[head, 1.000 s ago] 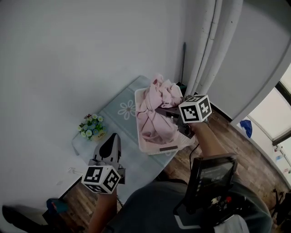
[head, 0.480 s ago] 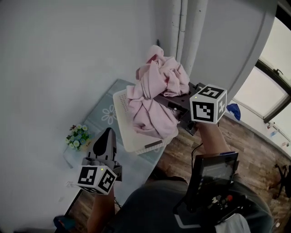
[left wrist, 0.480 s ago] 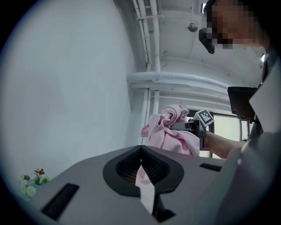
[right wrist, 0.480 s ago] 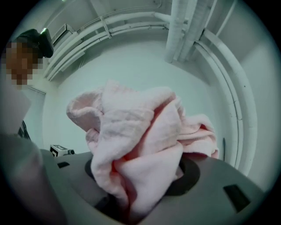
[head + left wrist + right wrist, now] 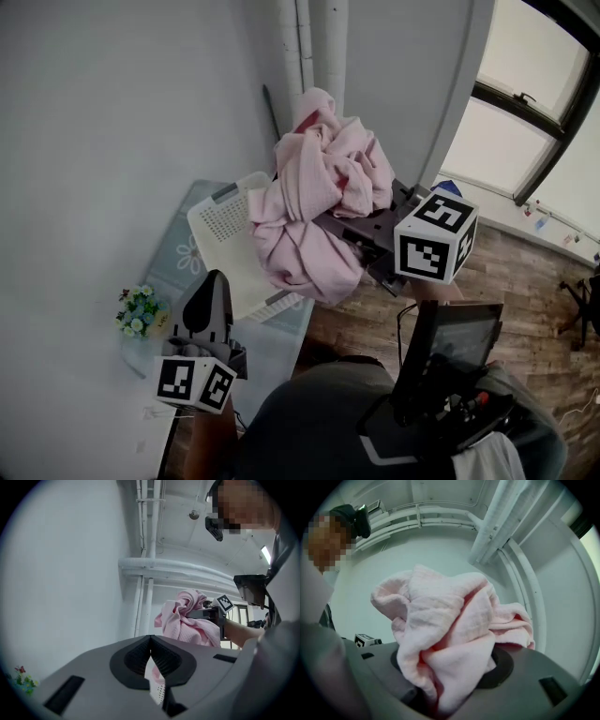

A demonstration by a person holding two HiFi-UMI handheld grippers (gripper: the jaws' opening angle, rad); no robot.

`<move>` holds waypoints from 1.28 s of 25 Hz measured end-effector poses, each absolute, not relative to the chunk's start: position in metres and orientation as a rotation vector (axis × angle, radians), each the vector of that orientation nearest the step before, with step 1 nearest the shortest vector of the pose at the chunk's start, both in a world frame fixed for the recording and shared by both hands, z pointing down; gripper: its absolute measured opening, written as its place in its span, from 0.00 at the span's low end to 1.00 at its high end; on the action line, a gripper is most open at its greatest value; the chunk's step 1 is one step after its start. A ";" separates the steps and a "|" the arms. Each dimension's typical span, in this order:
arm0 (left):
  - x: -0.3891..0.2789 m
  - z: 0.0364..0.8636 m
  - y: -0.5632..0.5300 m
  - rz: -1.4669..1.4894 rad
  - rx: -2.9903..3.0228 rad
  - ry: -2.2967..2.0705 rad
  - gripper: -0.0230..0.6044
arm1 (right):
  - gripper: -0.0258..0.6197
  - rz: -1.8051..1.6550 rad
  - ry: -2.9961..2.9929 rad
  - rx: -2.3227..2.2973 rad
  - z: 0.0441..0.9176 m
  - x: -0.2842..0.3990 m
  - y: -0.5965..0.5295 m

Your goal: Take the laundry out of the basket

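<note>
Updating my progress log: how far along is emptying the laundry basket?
Done: the pink laundry hangs above the white basket, whose visible inside looks bare. In hand: the right hand-held gripper clamps the bundle. Remaining: setting it down; the left hand-held gripper is shut, empty.

The head camera looks steeply down over the person's chest onto the table (image 5: pixel 174 266), the basket (image 5: pixel 223 232) and both tools. The left gripper (image 5: pixel 212 278) carries a camera low behind its jaws, tipped up at the wall and pipes. The right gripper (image 5: pixel 330 223) has its camera pointing up as well, very close on the pink laundry (image 5: pixel 450 630). All three views share that bundle.
</note>
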State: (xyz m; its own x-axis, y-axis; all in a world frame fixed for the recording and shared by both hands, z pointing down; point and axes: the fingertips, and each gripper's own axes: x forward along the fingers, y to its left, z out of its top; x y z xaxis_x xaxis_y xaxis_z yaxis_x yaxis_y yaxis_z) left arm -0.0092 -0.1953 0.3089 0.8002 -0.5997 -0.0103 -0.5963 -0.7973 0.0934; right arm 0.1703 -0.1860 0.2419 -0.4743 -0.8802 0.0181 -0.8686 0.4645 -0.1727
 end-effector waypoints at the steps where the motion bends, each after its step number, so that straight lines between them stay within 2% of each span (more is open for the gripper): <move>1: -0.011 0.307 -0.202 -0.056 2.900 -0.971 0.05 | 0.47 -0.247 2.607 -1.603 0.243 0.172 -0.188; 4: -0.010 0.302 -0.211 -0.052 2.906 -0.959 0.05 | 0.47 -0.263 2.559 -1.690 0.251 0.178 -0.179; 10: -0.006 0.311 -0.154 -0.087 2.953 -0.950 0.05 | 0.47 -0.231 2.436 -1.820 0.276 0.192 -0.099; 16: -0.012 0.317 -0.179 -0.064 2.918 -0.923 0.05 | 0.47 -0.272 2.298 -1.919 0.298 0.188 -0.096; 21: -0.050 0.347 -0.170 -0.085 2.901 -0.977 0.05 | 0.47 -0.275 2.322 -1.971 0.326 0.169 -0.085; 32: -0.055 0.345 -0.159 -0.057 2.866 -1.168 0.05 | 0.47 -0.265 2.385 -2.003 0.330 0.164 -0.084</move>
